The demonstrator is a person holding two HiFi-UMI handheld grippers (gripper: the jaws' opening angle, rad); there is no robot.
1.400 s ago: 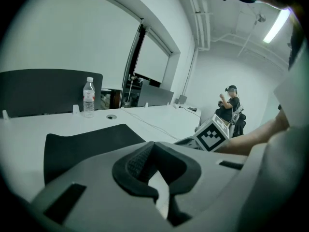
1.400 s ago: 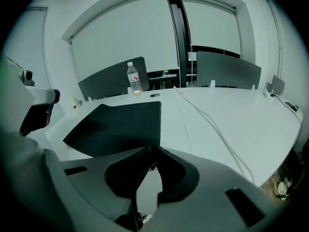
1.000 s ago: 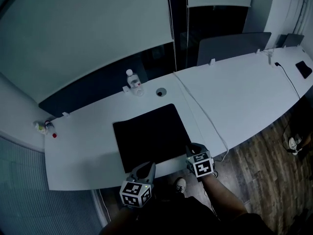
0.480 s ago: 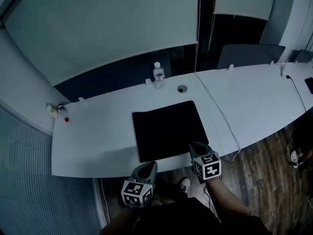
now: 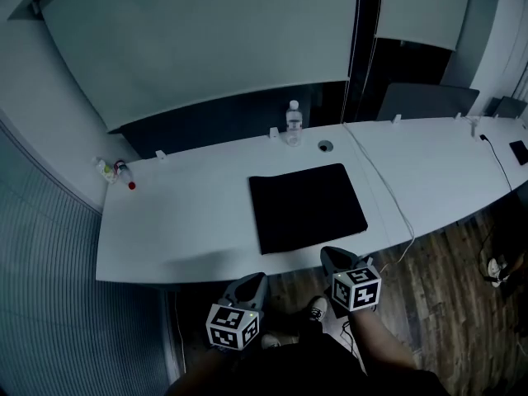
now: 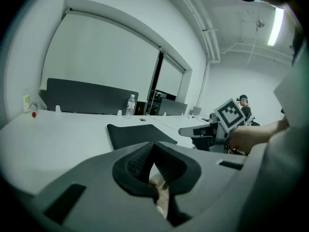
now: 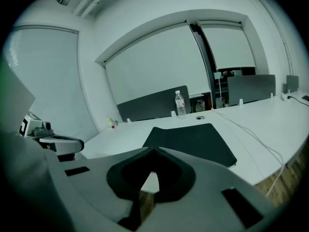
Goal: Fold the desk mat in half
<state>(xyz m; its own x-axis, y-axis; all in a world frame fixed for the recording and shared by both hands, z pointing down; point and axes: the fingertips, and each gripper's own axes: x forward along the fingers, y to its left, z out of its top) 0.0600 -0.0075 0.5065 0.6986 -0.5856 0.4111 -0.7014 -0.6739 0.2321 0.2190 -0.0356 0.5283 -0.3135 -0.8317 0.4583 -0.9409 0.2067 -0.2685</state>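
My left gripper (image 5: 250, 285) and right gripper (image 5: 332, 258) are empty, jaws together; a bottle (image 5: 294, 122) stands at twelve o'clock beyond the desk mat (image 5: 307, 206).

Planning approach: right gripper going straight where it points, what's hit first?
Likely the front strip of the white desk top, just short of the flat black rectangular desk mat. The right gripper is off the desk edge, shut; depth unclear.

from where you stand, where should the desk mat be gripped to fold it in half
Probably the two near corners, one per gripper, coming in low from the desk's front edge. The desk mat lies flat and thin, so only its rim offers a hold, and that edge is nearest the left gripper and right gripper.
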